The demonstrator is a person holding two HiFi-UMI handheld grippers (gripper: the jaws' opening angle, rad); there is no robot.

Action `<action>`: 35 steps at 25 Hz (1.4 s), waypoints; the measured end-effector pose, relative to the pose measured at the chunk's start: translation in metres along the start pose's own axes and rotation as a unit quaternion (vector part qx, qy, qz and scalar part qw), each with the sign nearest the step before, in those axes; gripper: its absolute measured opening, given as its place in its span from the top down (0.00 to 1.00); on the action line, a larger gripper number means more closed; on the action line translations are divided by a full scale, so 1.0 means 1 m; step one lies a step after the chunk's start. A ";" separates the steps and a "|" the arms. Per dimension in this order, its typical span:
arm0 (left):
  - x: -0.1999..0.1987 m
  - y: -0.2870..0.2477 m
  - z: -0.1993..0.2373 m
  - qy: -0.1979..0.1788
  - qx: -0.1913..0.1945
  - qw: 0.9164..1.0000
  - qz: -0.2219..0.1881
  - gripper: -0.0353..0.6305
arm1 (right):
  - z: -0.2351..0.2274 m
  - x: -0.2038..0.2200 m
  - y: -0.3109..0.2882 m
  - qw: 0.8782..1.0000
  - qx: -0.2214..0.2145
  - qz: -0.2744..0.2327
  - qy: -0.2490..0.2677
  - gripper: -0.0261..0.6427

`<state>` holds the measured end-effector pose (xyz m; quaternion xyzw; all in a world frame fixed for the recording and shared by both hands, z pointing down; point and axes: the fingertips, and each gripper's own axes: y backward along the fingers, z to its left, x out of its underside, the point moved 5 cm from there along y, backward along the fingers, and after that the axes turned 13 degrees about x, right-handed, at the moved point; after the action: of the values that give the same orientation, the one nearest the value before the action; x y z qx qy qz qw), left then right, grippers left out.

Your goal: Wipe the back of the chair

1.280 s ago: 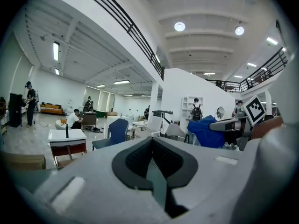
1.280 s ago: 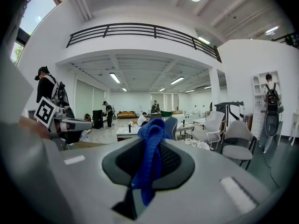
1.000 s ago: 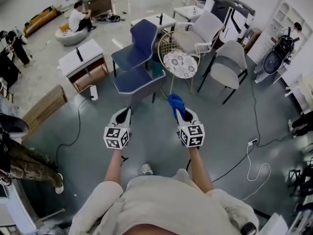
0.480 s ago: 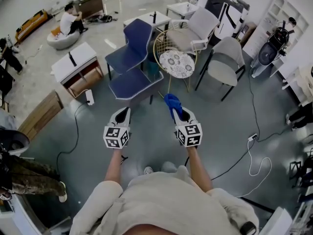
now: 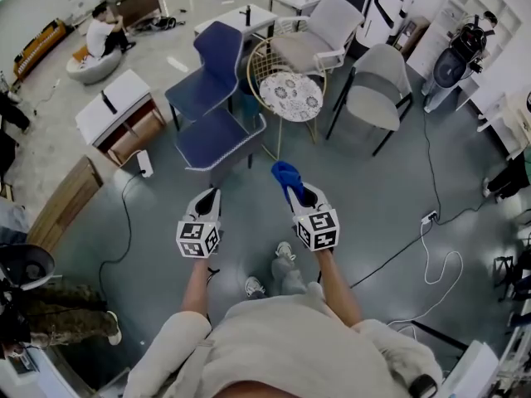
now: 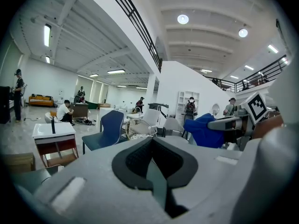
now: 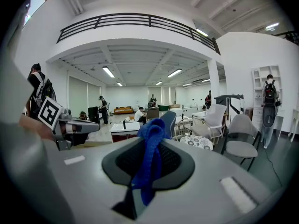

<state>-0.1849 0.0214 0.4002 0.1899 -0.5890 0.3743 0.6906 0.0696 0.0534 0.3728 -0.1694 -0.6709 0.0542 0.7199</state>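
Blue chair (image 5: 217, 56) stands far ahead on grey floor, back upright, well apart from both grippers. A second blue seat (image 5: 217, 136) is just in front of it. Round patterned table (image 5: 290, 96) is just right of the chairs, grey chair (image 5: 375, 96) further right. Blue cloth (image 5: 286, 175) pinched in right gripper (image 5: 300, 196), jaws closed on it, tuft sticking out toward the chairs. Left gripper (image 5: 207, 199) level beside it, jaws together, nothing between. Low white cabinet (image 5: 116, 110) far left.

- The grey floor (image 5: 249, 214) carried a blue chair (image 5: 217, 135) at eleven o'clock.
- A grey chair (image 5: 377, 98) stood at one o'clock.
- A white cable (image 5: 440, 280) lay at four o'clock.
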 end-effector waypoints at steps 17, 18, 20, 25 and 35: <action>-0.020 -0.109 0.026 -0.005 -0.077 0.997 0.027 0.94 | -0.079 -0.014 -0.112 0.997 -0.081 0.004 -0.016 0.88; -0.020 -0.110 0.027 -0.004 -0.083 0.996 0.029 0.94 | -0.080 -0.013 -0.115 0.996 -0.087 0.005 -0.017 0.88; -0.018 -0.113 0.027 -0.003 -0.095 0.995 0.032 0.94 | -0.084 -0.011 -0.122 0.995 -0.100 0.007 -0.019 0.88; -0.014 -0.117 0.029 -0.006 -0.118 0.992 0.044 0.94 | -0.089 -0.004 -0.140 0.992 -0.125 0.011 -0.027 0.88; 0.012 -0.113 0.053 -0.032 -0.144 0.984 0.102 0.94 | -0.081 0.031 -0.157 0.987 -0.157 0.032 -0.034 0.88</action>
<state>-0.1363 -0.0852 0.4440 0.0389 -0.6749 0.3478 0.6496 0.1289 -0.0977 0.4485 -0.2996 -0.6894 -0.0228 0.6591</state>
